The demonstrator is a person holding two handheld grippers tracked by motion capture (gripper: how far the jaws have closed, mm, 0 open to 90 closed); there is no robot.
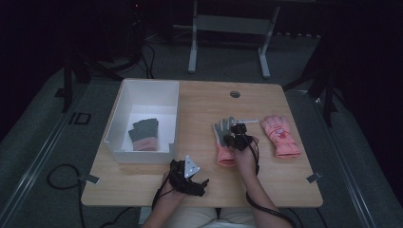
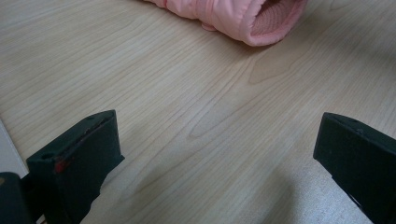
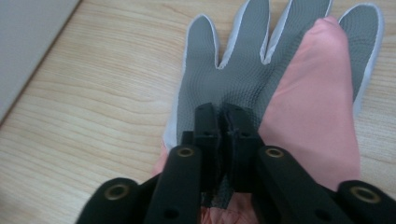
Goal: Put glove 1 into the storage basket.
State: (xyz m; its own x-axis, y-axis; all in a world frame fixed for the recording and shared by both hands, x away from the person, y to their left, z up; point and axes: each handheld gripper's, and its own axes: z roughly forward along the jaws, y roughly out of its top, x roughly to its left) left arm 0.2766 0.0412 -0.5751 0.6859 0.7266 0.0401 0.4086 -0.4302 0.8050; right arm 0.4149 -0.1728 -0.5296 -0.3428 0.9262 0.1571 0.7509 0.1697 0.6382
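Note:
A pink glove with a grey textured palm lies palm up at the table's middle, its cuff toward me. My right gripper is shut on the glove's grey palm fabric, pinching a fold between the black jaws. A second pink glove lies back up to its right. My left gripper hovers low near the front edge, open with nothing between its jaws; its own view shows bare wood and a pink cuff ahead.
A white bin stands at the table's left with a dark grey and pink glove pair inside. A round cable hole sits near the far edge. Desk legs stand beyond the table.

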